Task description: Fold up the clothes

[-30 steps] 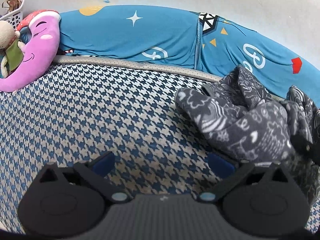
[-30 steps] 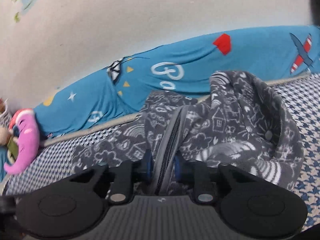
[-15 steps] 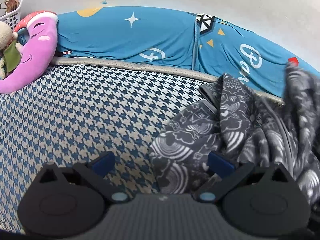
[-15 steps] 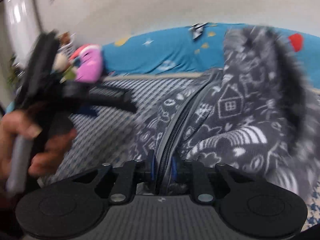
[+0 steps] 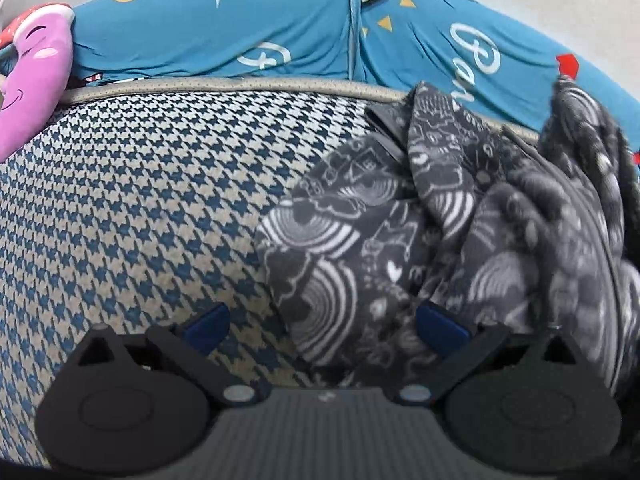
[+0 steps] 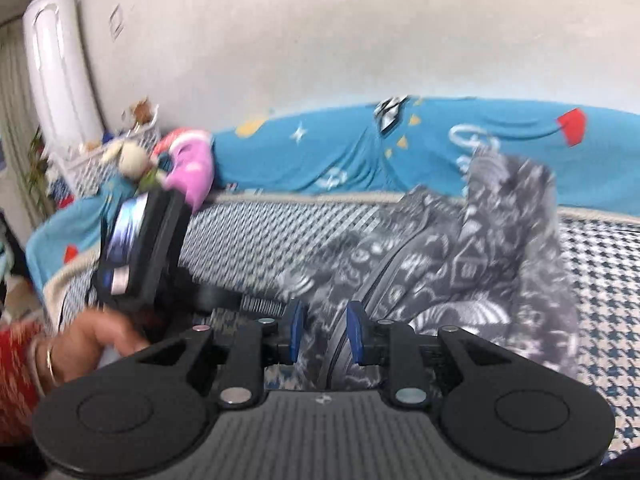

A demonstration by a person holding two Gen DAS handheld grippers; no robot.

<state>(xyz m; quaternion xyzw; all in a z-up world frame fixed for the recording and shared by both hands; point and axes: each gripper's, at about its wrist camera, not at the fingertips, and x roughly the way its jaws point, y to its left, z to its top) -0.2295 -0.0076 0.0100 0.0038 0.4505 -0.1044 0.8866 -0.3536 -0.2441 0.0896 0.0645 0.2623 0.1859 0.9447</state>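
Observation:
A dark grey fleece jacket point(image 5: 420, 216) with white doodle print lies crumpled on the houndstooth bed cover point(image 5: 140, 200), right of centre. My left gripper point(image 5: 323, 327) is open; the jacket's near fold reaches in between its blue pads, closer to the right one. In the right wrist view the jacket point(image 6: 480, 264) spreads ahead, blurred. My right gripper point(image 6: 326, 336) is shut on the jacket's zip edge, which runs down between the blue pads. At the left of that view a hand point(image 6: 92, 344) holds the left gripper point(image 6: 140, 248) beside the jacket.
A blue printed cushion point(image 5: 260, 32) runs along the wall behind the bed. A pink plush pillow point(image 5: 32, 72) lies at the far left. In the right wrist view a white basket point(image 6: 104, 152) and a standing air conditioner point(image 6: 60, 72) are at the left.
The right gripper has swung left with the jacket, dragging it across the bed. The jacket now reaches between the left gripper's open fingers. The left gripper has come into the right wrist view.

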